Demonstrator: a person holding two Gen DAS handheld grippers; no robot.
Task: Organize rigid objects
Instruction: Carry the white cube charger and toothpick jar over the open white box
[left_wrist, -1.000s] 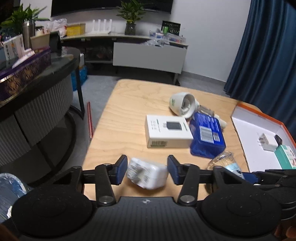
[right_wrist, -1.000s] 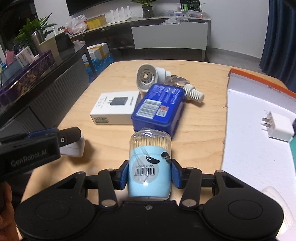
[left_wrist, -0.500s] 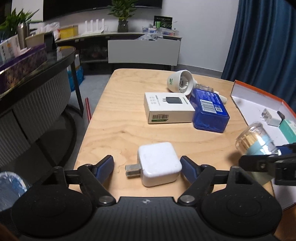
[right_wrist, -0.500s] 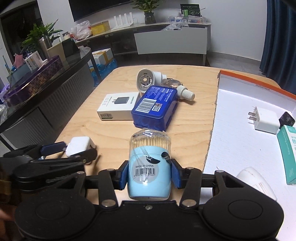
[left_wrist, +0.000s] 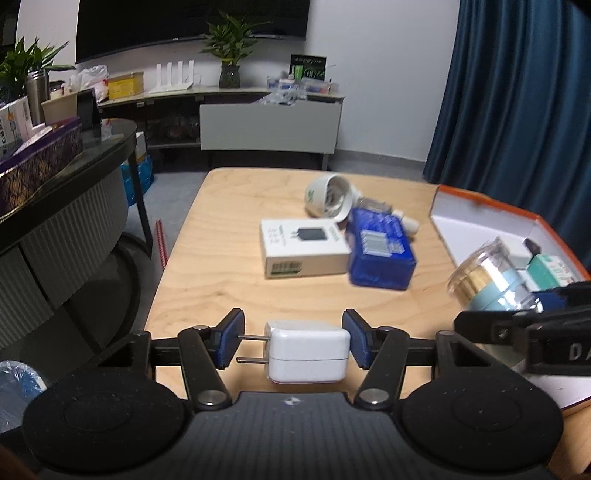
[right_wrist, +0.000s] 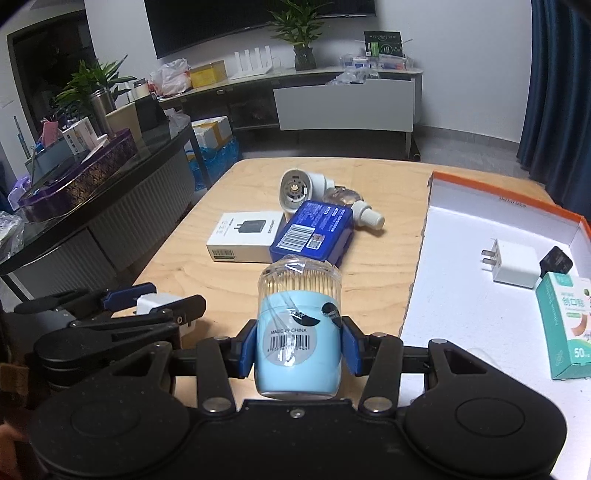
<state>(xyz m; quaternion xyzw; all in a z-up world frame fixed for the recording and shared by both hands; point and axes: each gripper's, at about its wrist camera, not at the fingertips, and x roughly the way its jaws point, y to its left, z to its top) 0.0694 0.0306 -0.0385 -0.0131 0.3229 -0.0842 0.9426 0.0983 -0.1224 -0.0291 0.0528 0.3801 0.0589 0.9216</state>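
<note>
Left wrist: left gripper (left_wrist: 293, 343) clamped on white charger (left_wrist: 308, 350), held end to end, prongs against left pad, flat back against right pad, just above table (left_wrist: 229, 266) near its front edge. Charger looks light, stiff, smooth plastic; prongs give a narrow contact so it may pivot, better taken across the flat sides. Right gripper (left_wrist: 524, 325) at right edge carrying jar (left_wrist: 484, 280) over the edge of the box (left_wrist: 480, 201). White carton (left_wrist: 303, 247), blue case (left_wrist: 380, 251) and white cup thing (left_wrist: 327, 195) lie mid-table, well apart from the pads

Right wrist: right gripper (right_wrist: 297, 347) clamped on toothpick jar (right_wrist: 297, 332), pads on the blue lower body, clear top tilted forward. Jar looks light, rigid, glossy wrap, probably slippery; low grip seems ok. Box (right_wrist: 461, 295) just to the right, holding another charger (right_wrist: 515, 262), black plug (right_wrist: 556, 260), teal carton (right_wrist: 567, 325). Left gripper (right_wrist: 147, 302) at lower left with charger (right_wrist: 151, 303) partly hidden
</note>
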